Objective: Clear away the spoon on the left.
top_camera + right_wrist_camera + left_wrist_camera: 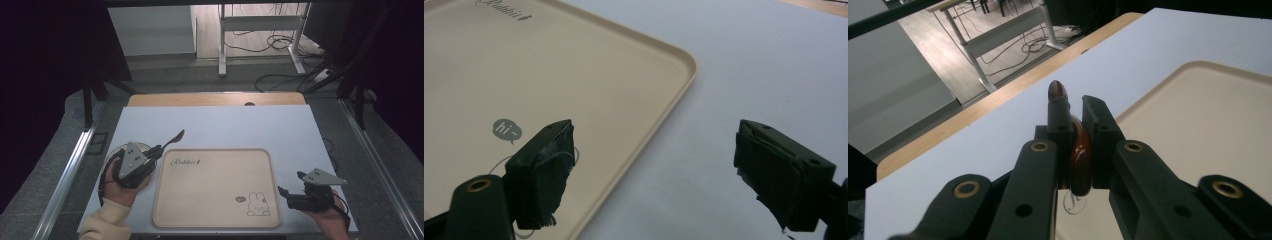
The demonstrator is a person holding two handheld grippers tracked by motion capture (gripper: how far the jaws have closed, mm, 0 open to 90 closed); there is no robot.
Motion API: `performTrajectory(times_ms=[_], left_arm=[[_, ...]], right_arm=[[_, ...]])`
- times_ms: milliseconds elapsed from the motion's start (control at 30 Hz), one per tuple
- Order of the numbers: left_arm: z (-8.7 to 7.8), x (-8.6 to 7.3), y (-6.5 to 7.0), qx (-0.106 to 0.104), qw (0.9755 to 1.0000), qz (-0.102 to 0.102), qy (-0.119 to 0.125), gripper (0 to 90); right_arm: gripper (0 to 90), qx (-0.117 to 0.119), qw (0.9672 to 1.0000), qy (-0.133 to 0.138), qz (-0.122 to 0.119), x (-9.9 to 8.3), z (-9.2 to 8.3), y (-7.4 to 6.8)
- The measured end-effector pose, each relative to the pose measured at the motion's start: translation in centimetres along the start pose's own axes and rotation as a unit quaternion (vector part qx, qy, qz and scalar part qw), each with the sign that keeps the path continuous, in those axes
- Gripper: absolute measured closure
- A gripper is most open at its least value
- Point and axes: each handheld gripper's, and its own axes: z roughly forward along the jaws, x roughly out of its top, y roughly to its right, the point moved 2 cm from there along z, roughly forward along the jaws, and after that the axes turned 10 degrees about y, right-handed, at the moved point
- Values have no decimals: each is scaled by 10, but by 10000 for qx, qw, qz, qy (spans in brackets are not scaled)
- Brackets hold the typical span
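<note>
The left gripper (pixel 159 149) was clamped on a dark spoon (pixel 175 136), held just over the tray's (pixel 215 220) far-left corner. The right gripper (pixel 291 183) rested wide open and empty, near right. Lowering the spoon level onto the tray before letting go seemed best.

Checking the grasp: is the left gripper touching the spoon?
Touching. In the left gripper view, the left gripper has both jaws pressed against the brown spoon, with no gap on either side.
</note>
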Motion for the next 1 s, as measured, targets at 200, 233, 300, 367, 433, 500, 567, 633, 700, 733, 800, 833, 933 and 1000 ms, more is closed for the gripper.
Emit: performTrajectory(times_ms=[200,233,300,367,433,500,567,633,700,733,800,833,933,1000], left_arm=[[7,-4,7,-109,9999,65,-111,845],[9,-5,8,-129,9998,69,-133,845],[11,-7,11,-165,9997,77,-173,845],[13,-9,13,-197,9995,100,-223,845],[15,-11,15,-226,9993,108,-261,845],[16,-13,16,-244,9992,111,-290,845],[18,-15,17,-266,9991,139,-312,844],[20,-18,19,-280,9989,135,-349,844],[21,-21,23,-318,9986,146,-400,844],[22,-23,25,-335,9983,176,-434,844],[24,-28,29,-390,9975,205,-547,844],[25,-29,30,-404,9974,200,-564,844],[26,-31,32,-429,9971,199,-601,844],[26,-31,32,-426,9970,210,-606,844]], right_arm=[[168,1,10000,-2,-3,0,0,0],[168,1,10000,-3,-6,0,0,0],[168,-1,10000,-3,-4,0,0,0],[168,2,10000,-4,4,0,0,0],[168,4,10000,-3,3,0,0,0],[168,5,10000,-4,0,0,0,0],[168,6,10000,-8,-7,0,0,0],[168,7,10000,-9,-10,0,0,0],[168,8,10000,-6,-13,0,0,0],[168,9,10000,-4,-5,0,0,0],[168,13,10000,-1,-9,0,-1,0],[168,10,10000,-7,-12,0,-1,0],[168,10,10000,-7,-12,-1,-1,0],[168,13,10000,-4,-16,0,-1,0]])
